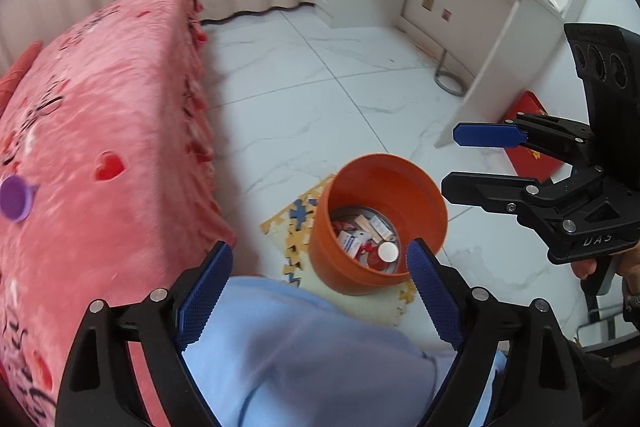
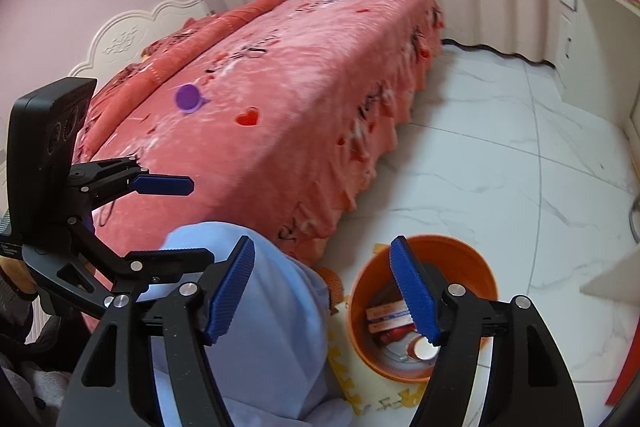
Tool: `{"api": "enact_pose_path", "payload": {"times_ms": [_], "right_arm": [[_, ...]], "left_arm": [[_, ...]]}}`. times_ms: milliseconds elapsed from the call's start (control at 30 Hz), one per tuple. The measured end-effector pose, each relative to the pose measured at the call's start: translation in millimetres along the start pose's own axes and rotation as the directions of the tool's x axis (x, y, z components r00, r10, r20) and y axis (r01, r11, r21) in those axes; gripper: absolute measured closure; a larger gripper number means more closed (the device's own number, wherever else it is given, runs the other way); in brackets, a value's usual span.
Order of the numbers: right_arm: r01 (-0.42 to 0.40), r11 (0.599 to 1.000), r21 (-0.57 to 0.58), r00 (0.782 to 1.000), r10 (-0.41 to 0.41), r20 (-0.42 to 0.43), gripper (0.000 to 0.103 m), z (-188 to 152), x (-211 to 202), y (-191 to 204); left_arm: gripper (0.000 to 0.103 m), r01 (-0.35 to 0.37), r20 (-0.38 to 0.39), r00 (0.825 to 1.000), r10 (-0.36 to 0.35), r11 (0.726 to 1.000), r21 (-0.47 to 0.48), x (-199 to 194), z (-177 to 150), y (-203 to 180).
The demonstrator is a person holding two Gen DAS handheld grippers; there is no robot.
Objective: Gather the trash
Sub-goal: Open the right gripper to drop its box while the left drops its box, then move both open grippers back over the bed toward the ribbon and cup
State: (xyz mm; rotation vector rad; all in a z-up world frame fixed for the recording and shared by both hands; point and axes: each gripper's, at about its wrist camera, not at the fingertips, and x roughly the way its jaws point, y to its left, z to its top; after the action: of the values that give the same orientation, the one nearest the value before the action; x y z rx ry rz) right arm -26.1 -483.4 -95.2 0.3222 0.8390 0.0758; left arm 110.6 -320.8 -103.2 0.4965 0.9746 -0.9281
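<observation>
Purple cap (image 1: 15,198) lies on the bed (image 1: 100,115), far left of the left hand-held gripper (image 1: 318,297); looks light, rigid, thin: pinch by rim. Orange bin (image 1: 340,267) just ahead. Right hand-held gripper (image 2: 322,291) likewise wide open, empty.

Left gripper (image 1: 320,291): jaws open, empty. Orange bin (image 1: 378,219) at 12 o'clock holds trash. Right gripper (image 1: 452,161) at 2 o'clock, open.
</observation>
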Motion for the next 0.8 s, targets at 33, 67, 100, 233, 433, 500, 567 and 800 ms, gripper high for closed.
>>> {"api": "enact_pose_path", "payload": {"times_ms": [33,67,100,233,433,500,567,800], "right_arm": [[-0.007,1.0,-0.006,1.0,0.007,-0.001,0.033,1,0,4],[-0.015,1.0,-0.013,1.0,0.015,-0.002,0.033,2,0,9],[-0.024,0.999,-0.024,1.0,0.024,-0.002,0.033,4,1,17],[-0.054,0.997,-0.05,0.999,0.053,-0.005,0.033,10,4,38],[-0.097,0.991,-0.091,0.995,0.096,-0.019,0.028,20,18,72],[-0.118,0.987,-0.106,0.993,0.115,-0.027,0.028,24,25,85],[-0.134,0.984,-0.121,0.991,0.131,-0.034,0.028,28,31,97],[-0.191,0.968,-0.16,0.981,0.182,-0.068,0.028,48,62,138]], "left_arm": [[0.015,-0.008,0.005,1.0,0.008,1.0,-0.009,-4,-2,2],[0.015,-0.016,0.013,1.0,0.017,1.0,-0.019,-10,-5,6],[0.015,-0.022,0.019,1.0,0.023,0.999,-0.029,-15,-8,7],[0.015,-0.062,0.035,0.997,0.064,0.997,-0.056,-34,-20,19],[0.015,-0.101,0.044,0.993,0.106,0.989,-0.11,-53,-42,44],[0.015,-0.114,0.043,0.992,0.12,0.985,-0.132,-58,-49,53],[0.015,-0.124,0.043,0.99,0.132,0.98,-0.158,-64,-56,63],[0.015,-0.178,0.038,0.98,0.197,0.943,-0.282,-81,-83,114]]}}
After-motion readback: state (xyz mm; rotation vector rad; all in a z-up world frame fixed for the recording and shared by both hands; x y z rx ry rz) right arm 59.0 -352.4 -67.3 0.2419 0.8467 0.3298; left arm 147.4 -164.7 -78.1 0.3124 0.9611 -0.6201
